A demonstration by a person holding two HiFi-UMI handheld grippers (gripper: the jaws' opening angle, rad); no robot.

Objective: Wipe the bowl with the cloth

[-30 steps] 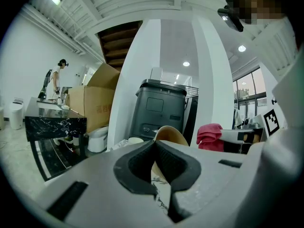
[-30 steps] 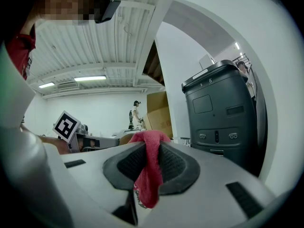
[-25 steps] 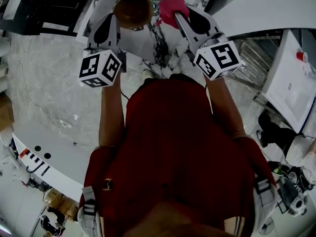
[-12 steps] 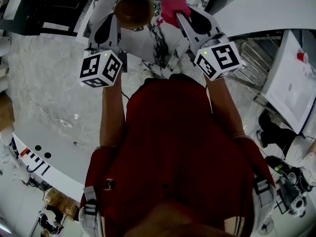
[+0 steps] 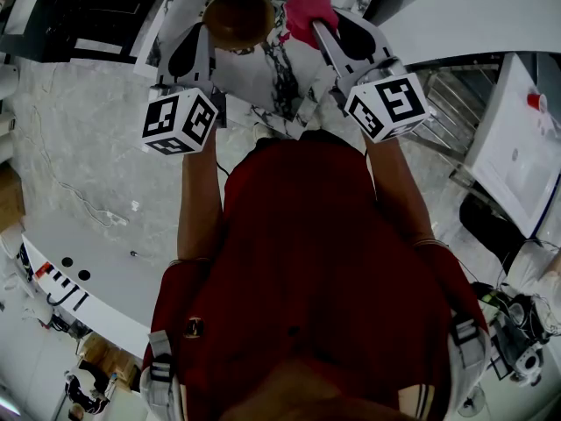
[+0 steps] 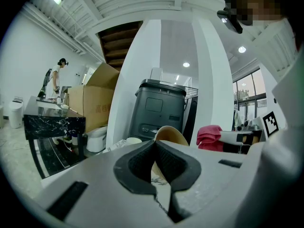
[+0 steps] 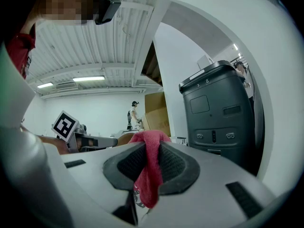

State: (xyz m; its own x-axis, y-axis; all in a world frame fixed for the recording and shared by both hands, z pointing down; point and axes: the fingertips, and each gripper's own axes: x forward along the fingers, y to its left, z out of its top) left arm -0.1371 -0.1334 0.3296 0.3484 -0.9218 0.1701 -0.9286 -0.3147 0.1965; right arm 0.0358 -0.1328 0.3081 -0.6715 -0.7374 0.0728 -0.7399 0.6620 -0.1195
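**Bowl and cloth gripped over marbled table**

The round brown bowl (image 5: pixel 237 16) is clamped at its rim by the left gripper (image 5: pixel 205 35). The pink-red terry cloth (image 5: pixel 307 9) is pinched between the pads of the right gripper (image 5: pixel 316 28). Both are held over the white veined table (image 5: pixel 263 82). Reddish print on a cardboard box (image 6: pixel 88 99), shown only by the gripper views, cannot be read.

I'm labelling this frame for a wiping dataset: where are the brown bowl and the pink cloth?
The brown round bowl (image 5: pixel 237 16): head view, middle of its brown surface.
The pink cloth (image 7: pixel 148 175): right gripper view, on its hanging fold.
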